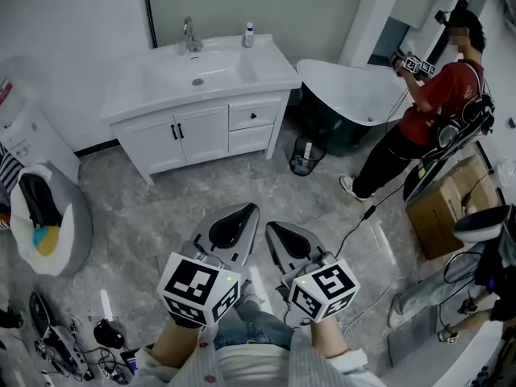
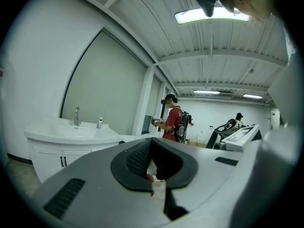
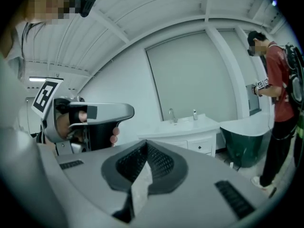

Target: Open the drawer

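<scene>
Drawer: the upper white drawer front with a small black knob sits shut in the right part of the white vanity cabinet topped by a basin. It is at about 12 o'clock from the grippers and well apart from them, across grey floor.
Left gripper: the grey hand-held left gripper has its jaws pressed together on nothing and points level at the cabinet.
Right gripper: the matching right gripper is also closed and empty, tipped slightly down.
Progress: by my reading not begun; the whole approach lies ahead.
Risk, wrong front: a plain lower drawer front lies at 6 o'clock of the knob, and twin doors with black bar handles at 9 o'clock. A careless aim could land on either.
Risk, grip: the knob is small. Jaws not spread beforehand would only bump it, and a shallow pinch may slip off under the pull.
Risk, path: a black floor cable with its plug at 2 o'clock could snag a step.
</scene>
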The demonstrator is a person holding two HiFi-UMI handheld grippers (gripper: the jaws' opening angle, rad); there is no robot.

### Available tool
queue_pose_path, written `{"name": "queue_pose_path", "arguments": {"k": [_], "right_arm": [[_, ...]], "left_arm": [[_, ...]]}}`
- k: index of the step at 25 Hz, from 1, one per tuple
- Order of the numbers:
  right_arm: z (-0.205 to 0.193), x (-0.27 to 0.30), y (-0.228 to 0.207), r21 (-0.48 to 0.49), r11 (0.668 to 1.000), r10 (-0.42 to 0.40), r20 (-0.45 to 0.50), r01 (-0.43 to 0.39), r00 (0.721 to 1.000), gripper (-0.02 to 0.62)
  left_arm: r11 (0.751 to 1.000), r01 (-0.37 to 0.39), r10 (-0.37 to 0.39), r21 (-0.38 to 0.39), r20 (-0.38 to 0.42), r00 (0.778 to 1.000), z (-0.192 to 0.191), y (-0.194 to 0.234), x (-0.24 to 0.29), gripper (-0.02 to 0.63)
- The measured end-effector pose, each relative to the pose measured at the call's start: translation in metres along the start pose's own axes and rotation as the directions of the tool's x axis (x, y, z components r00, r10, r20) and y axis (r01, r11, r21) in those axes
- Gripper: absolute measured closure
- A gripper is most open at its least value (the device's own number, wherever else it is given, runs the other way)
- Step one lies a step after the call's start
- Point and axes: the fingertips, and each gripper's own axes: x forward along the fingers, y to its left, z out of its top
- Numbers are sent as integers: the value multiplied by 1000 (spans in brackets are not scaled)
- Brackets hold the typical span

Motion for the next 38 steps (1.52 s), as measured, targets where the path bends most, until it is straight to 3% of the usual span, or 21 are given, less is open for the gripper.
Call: {"name": "queue_pose_path", "arguments": {"k": [14, 23, 38], "right_arm": [[-4, -10, -35, 31, 999, 25, 2, -25, 1000, 588], [1, 34, -80, 49, 999, 20, -12, -19, 1000, 586], [47, 152, -181, 85, 995, -46, -22, 48, 999, 586]], "left_arm": [[999, -37, 38, 8, -25, 999, -12, -13, 32, 592], [999, -32, 32, 6, -25, 999, -7, 27, 88, 592], [1000, -3, 4, 20, -57, 998, 33, 139, 215, 592]]}}
